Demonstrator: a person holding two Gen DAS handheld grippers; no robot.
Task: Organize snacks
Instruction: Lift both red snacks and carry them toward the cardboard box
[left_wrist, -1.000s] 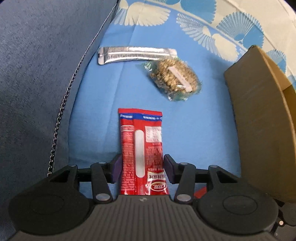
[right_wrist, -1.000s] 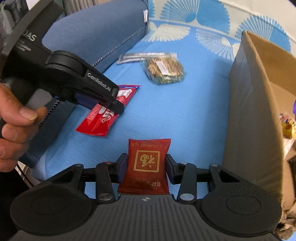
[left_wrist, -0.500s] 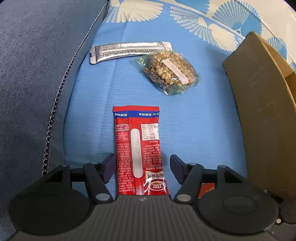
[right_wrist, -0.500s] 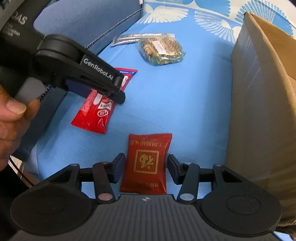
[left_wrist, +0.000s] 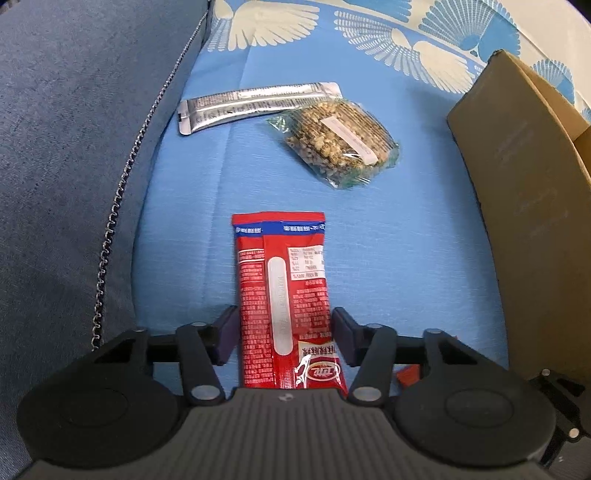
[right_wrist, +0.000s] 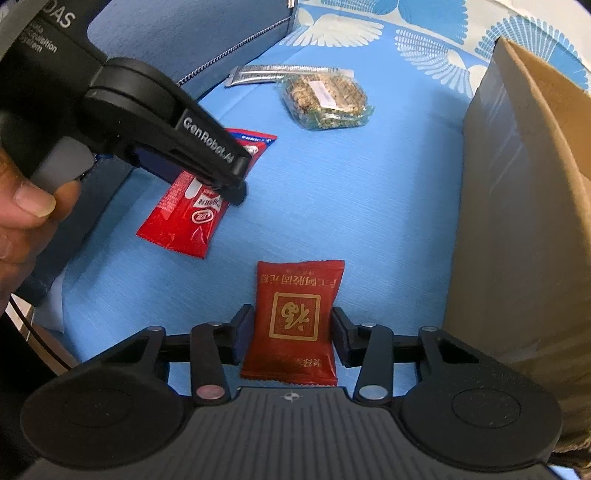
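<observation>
A long red snack pack (left_wrist: 284, 295) lies on the blue cloth between the fingers of my left gripper (left_wrist: 284, 332); the jaws touch or nearly touch its sides. It also shows in the right wrist view (right_wrist: 192, 206) under the left gripper (right_wrist: 221, 173). A dark red square packet (right_wrist: 295, 321) lies between the fingers of my right gripper (right_wrist: 291, 332), which stand close on both sides. A silver stick pack (left_wrist: 255, 105) and a clear bag of grain snack (left_wrist: 340, 144) lie farther off.
An open cardboard box (left_wrist: 524, 206) stands at the right, also in the right wrist view (right_wrist: 517, 206). A grey-blue sofa cushion (left_wrist: 74, 147) with a chain trim rises at the left. The blue patterned cloth (left_wrist: 388, 258) covers the seat.
Both grippers opened half a second ago and have narrowed again around their packs. Both packs lie on the cloth, and the cameras have come slightly lower and closer.
</observation>
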